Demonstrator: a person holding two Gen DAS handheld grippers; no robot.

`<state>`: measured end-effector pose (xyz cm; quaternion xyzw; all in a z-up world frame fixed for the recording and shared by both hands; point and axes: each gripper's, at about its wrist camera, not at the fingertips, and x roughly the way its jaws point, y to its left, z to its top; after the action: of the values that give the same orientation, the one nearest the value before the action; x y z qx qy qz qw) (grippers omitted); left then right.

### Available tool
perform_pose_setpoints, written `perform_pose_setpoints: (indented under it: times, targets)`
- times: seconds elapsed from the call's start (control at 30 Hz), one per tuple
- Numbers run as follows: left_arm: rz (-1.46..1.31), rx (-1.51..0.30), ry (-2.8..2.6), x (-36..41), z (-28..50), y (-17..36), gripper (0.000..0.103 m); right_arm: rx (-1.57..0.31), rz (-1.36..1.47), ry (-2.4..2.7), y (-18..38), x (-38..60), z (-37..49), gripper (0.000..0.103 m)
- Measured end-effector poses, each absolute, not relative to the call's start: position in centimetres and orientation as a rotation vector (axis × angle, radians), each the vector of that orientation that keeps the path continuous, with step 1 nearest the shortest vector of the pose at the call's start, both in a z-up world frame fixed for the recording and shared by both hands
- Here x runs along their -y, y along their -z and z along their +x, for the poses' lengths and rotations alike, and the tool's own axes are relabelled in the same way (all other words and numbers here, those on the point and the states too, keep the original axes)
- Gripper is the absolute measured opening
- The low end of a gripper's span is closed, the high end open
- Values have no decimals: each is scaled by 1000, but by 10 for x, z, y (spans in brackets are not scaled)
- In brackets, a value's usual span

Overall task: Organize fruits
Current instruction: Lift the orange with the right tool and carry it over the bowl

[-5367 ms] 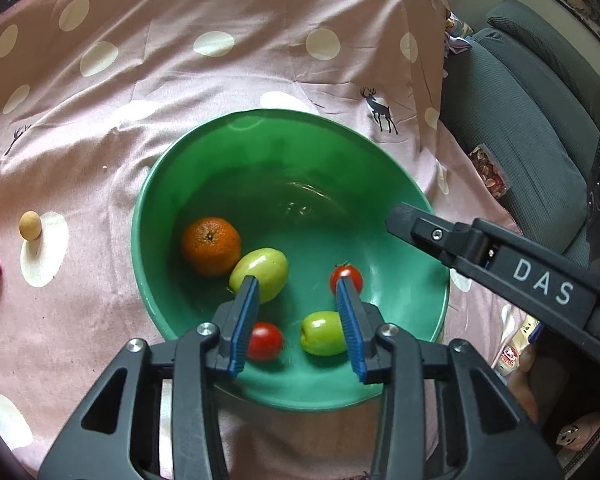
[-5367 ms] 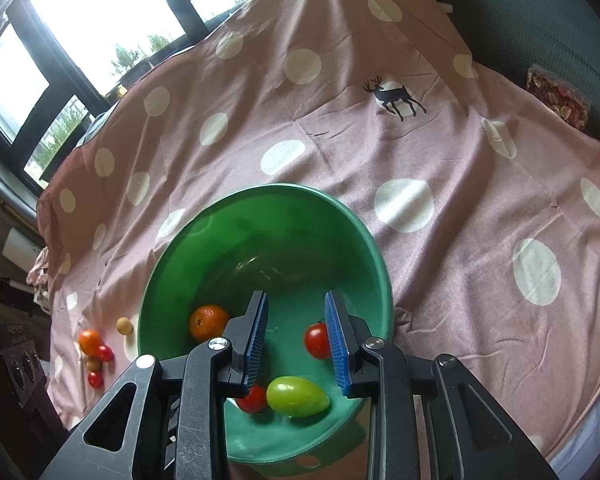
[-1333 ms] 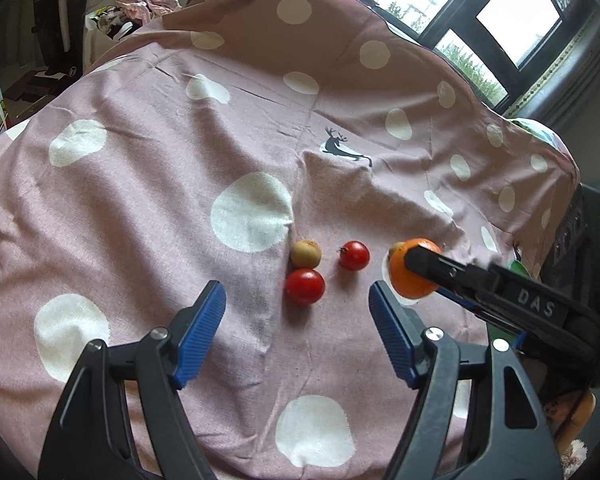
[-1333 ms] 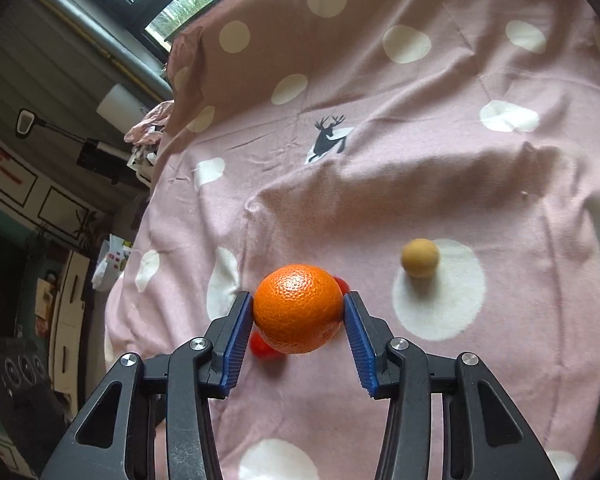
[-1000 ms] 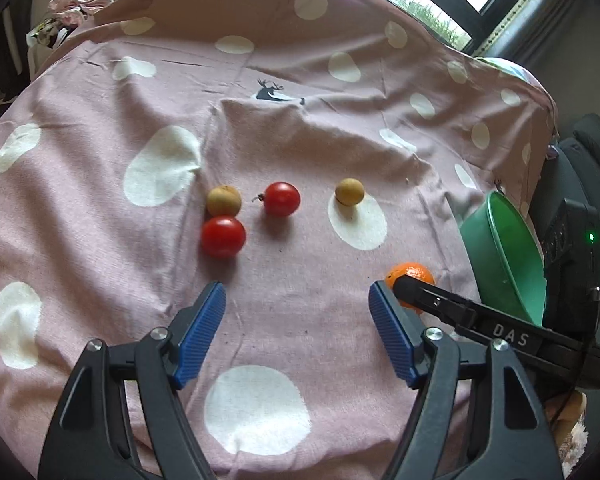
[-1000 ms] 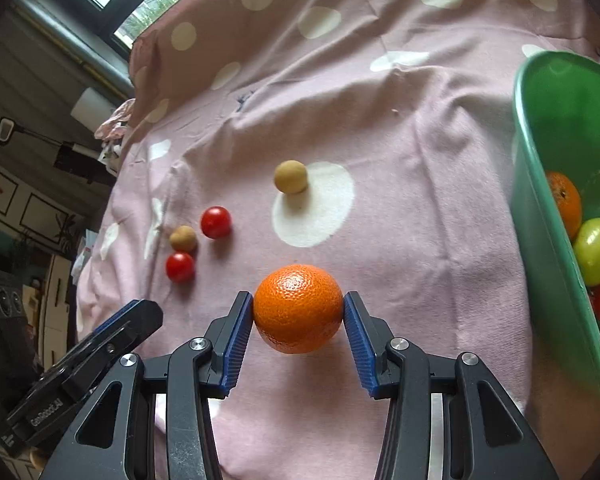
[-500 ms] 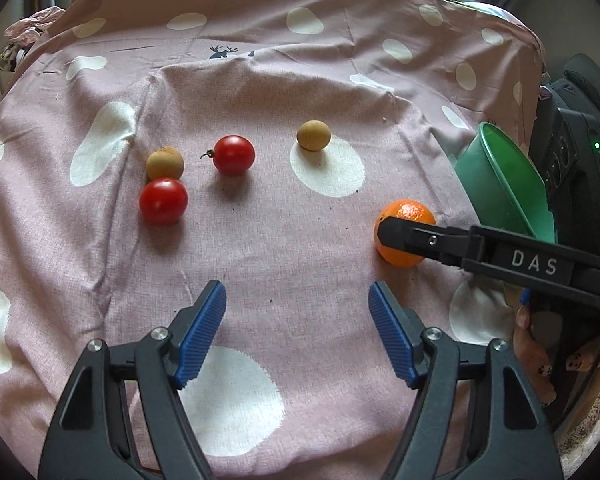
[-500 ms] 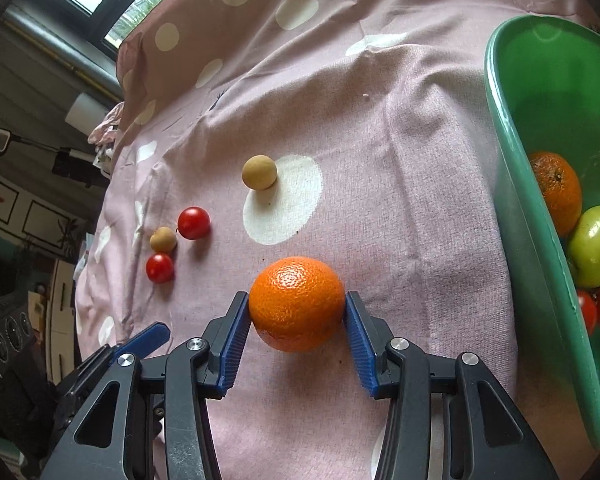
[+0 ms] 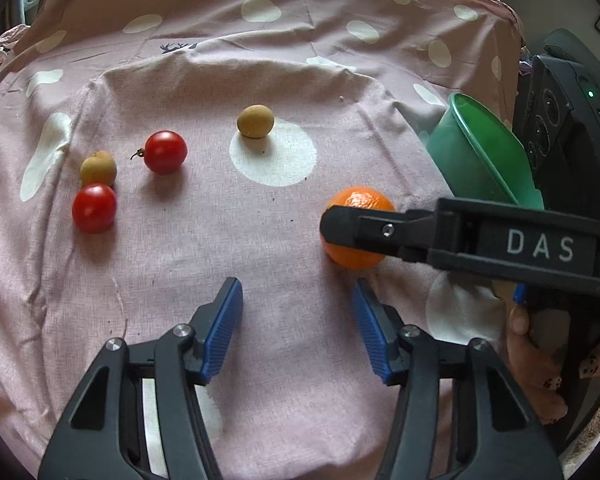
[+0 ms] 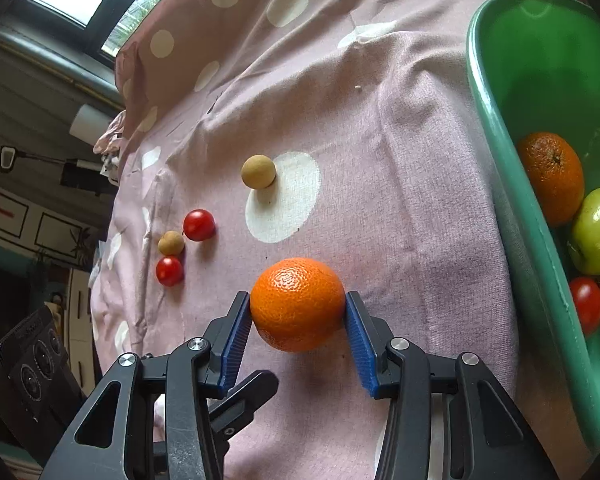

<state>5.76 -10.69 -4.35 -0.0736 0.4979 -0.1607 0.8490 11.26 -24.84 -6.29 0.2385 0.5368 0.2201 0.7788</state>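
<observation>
My right gripper (image 10: pixel 298 322) is shut on an orange (image 10: pixel 298 304), held low over the pink dotted cloth (image 10: pixel 400 200). The orange also shows in the left wrist view (image 9: pixel 356 200), partly behind the right gripper's finger (image 9: pixel 364 232). The green bowl (image 10: pixel 496 128) stands to the right and holds another orange (image 10: pixel 552 176), a green fruit (image 10: pixel 598 230) and red tomatoes (image 10: pixel 586 304). My left gripper (image 9: pixel 298 328) is open and empty over bare cloth. Two red tomatoes (image 9: pixel 166 152) (image 9: pixel 94 208) and two tan round fruits (image 9: pixel 255 121) (image 9: pixel 98 167) lie on the cloth.
The green bowl shows at the right in the left wrist view (image 9: pixel 484 148), with a black device (image 9: pixel 560 120) behind it. The cloth drops off at the left edge (image 10: pixel 108 240). A window is at the far top left.
My right gripper has carried the orange from the loose fruits toward the bowl and lowered it near the cloth. My left gripper has narrowed but stays open and empty.
</observation>
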Motion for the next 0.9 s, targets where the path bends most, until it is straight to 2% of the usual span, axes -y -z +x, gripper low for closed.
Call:
perform_pose_setpoints:
  times: [0.2, 0.27, 0.3, 0.6, 0.9]
  targets:
    - [-145, -1038, 384, 119, 56, 44, 45, -1185, 527, -528, 64, 240, 111, 48]
    - [-147, -1038, 401, 121, 57, 44, 41, -1192, 544, -548, 65, 238, 111, 48]
    - [-152, -1034, 397, 121, 57, 44, 35, -1191, 541, -550, 65, 236, 111, 48]
    - [-160, -1001, 387, 121, 54, 37, 35, -1179, 523, -542, 61, 233, 108, 48]
    - [-141, -905, 384, 127, 45, 0, 35, -1081, 504, -559, 25, 240, 98, 48]
